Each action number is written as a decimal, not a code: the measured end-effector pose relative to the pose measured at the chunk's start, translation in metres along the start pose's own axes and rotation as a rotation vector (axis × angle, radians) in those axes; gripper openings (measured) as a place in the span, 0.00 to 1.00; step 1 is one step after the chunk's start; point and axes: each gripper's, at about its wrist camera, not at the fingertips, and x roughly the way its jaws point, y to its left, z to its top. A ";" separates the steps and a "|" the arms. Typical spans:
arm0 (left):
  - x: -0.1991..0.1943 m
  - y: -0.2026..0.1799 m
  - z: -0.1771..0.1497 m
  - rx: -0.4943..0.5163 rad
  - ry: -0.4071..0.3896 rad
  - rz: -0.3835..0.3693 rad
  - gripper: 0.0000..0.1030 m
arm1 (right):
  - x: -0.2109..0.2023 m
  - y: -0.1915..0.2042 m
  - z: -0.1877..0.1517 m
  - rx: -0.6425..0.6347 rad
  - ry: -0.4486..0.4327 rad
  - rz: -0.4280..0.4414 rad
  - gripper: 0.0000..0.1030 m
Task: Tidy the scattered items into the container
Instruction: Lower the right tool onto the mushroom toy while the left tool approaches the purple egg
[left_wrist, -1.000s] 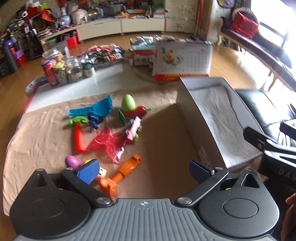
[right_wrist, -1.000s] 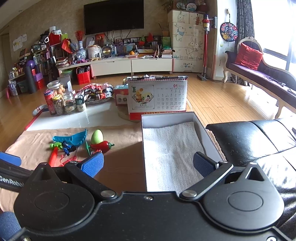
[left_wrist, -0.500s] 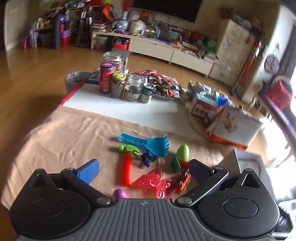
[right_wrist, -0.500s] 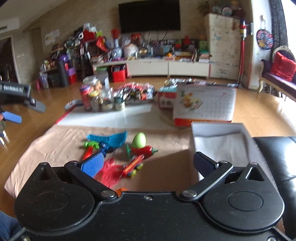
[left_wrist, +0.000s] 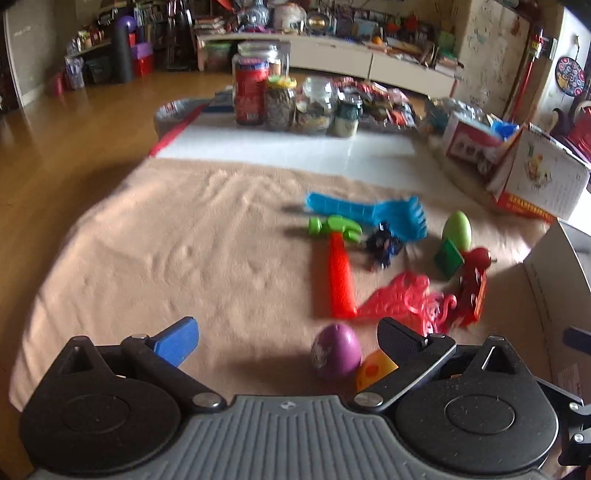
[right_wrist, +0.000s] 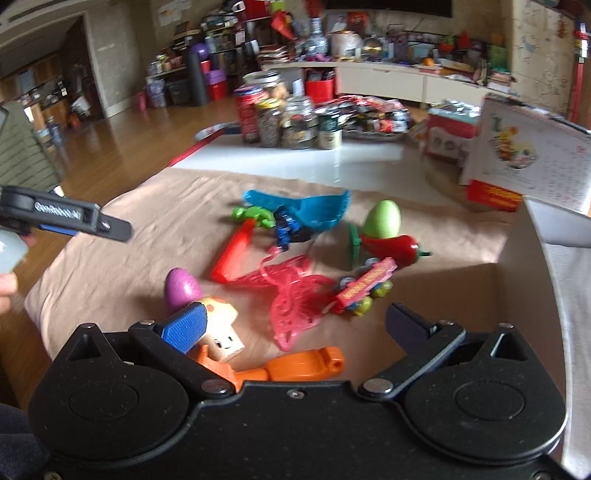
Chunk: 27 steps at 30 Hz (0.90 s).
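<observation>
Toys lie scattered on a tan cloth (left_wrist: 166, 258): a purple egg (left_wrist: 335, 355), an orange-handled green hammer (left_wrist: 340, 273), a blue rake (left_wrist: 369, 214), a green egg (left_wrist: 458, 230), a pink butterfly (right_wrist: 295, 299), a red pepper (right_wrist: 395, 247), a red skateboard (right_wrist: 365, 286), an orange wrench (right_wrist: 295, 365) and a mushroom block (right_wrist: 221, 328). The white box (right_wrist: 535, 280) stands at the right. My left gripper (left_wrist: 288, 338) is open, the purple egg just inside its right finger. My right gripper (right_wrist: 295, 323) is open above the wrench and butterfly.
Jars and a red can (left_wrist: 251, 92) stand on a white board behind the cloth. A desk calendar (right_wrist: 532, 155) and a small carton (left_wrist: 476, 144) stand behind the box. The left gripper's side (right_wrist: 66, 218) shows at the left of the right wrist view.
Both grippers have swung left from the box toward the toys and moved lower and closer. The purple egg now sits by the left gripper's fingers. Both stay open.
</observation>
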 end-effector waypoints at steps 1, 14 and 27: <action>0.004 0.002 -0.004 -0.005 0.011 -0.004 1.00 | 0.004 0.003 0.000 -0.020 0.004 0.029 0.97; 0.025 0.010 -0.027 0.038 0.067 0.034 1.00 | 0.075 0.052 0.010 -0.330 0.230 0.278 0.72; 0.027 0.010 -0.021 0.080 0.091 0.042 1.00 | 0.141 0.050 0.016 -0.313 0.483 0.322 0.64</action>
